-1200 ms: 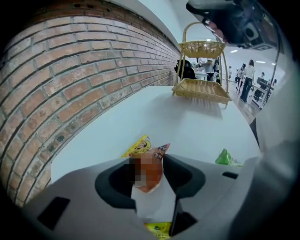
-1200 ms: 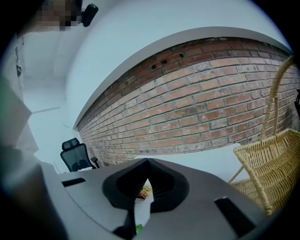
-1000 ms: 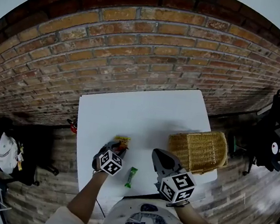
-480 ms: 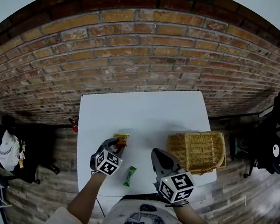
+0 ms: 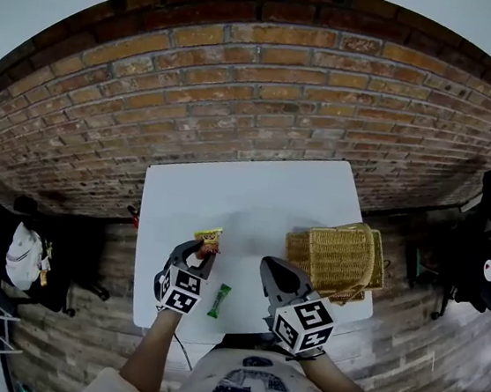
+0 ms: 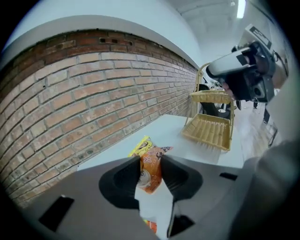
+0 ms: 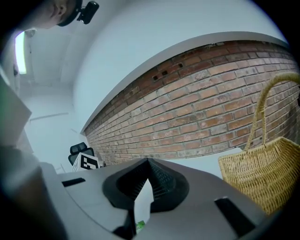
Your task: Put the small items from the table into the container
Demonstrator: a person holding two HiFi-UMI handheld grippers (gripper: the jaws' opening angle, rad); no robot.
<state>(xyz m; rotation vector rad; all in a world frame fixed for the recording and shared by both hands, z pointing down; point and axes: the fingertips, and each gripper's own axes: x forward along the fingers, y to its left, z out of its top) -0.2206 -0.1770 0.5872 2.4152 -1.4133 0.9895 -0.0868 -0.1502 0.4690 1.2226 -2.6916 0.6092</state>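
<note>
Tightly clamped in left gripper (image 6: 150, 164), orange snack packet (image 6: 152, 174), above table (image 5: 255, 192).

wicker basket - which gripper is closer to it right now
Right. The right gripper sits just left of the wicker basket in the head view, nothing between its jaws. The left gripper is farther left across the table, shut on an orange packet.

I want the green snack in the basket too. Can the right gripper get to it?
Probably yes. The green snack lies in the open on the table just beside the empty right gripper, with nothing between them.
</note>
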